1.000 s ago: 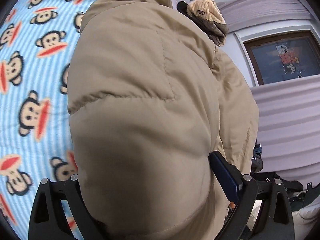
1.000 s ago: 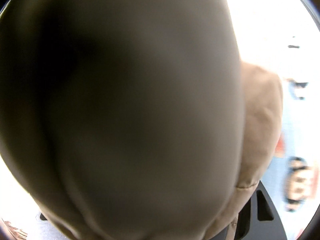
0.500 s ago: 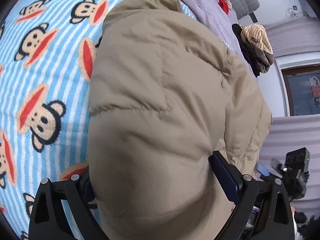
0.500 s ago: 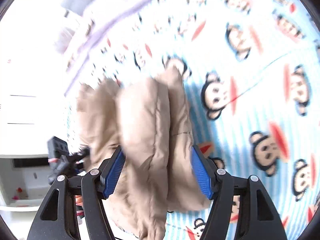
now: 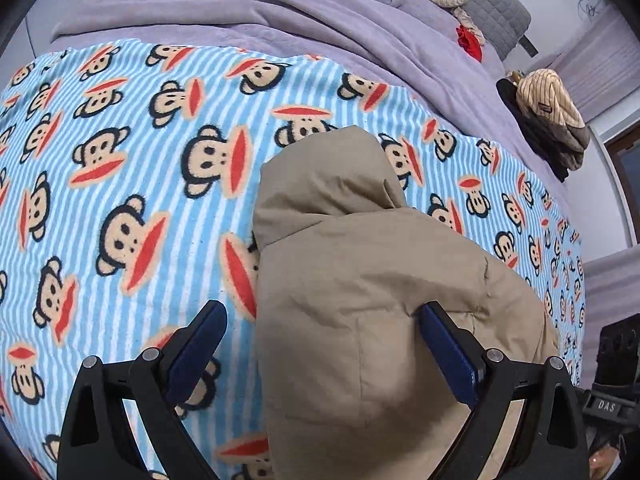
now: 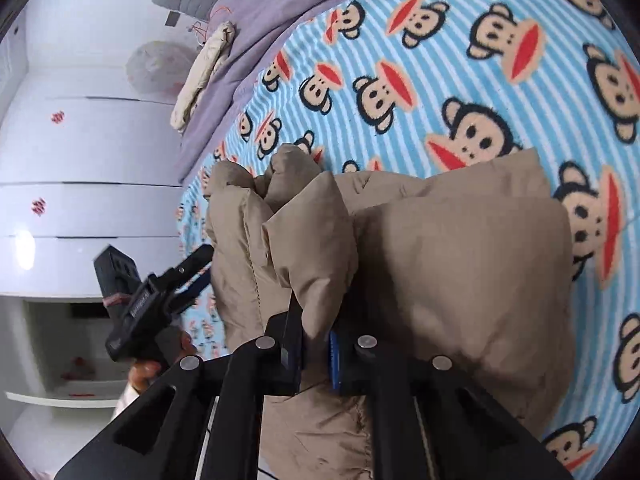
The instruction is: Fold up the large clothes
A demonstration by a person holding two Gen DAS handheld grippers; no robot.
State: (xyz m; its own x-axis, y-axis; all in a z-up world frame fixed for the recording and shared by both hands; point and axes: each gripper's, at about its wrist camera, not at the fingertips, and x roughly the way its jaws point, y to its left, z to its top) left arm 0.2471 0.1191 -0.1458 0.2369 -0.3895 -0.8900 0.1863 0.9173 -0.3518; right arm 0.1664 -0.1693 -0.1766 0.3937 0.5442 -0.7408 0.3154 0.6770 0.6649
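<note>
Folding is under way on a puffy tan jacket [image 5: 372, 288] that lies in a bunched heap on the monkey-print blanket [image 5: 132, 184], near the bed's close edge, with a purple bedspread [image 5: 248, 12] beyond it. From the right wrist view the right gripper [image 6: 316, 344] has just been closing, and its blue pads now pinch a padded fold of the jacket, the jaws drawn nearly together on the fabric. From the left wrist view the left gripper [image 5: 320, 348] stands spread: one blue pad sits over bare blanket, clear of the cloth, while the other lies against or just above the jacket's top surface, so it is not clamping anything. The same left gripper shows in the right wrist view, beside the jacket's far side with a hand under it.

My reading is that the step in hand is taking hold of the garment to straighten or turn it, with one side gripped and the other not yet. The next move seems to call for the left gripper to settle on an edge or corner of the jacket and close on it, so both ends can be lifted and spread flat. The filling is thick and slippery-looking; a shallow pinch could slide off
</note>
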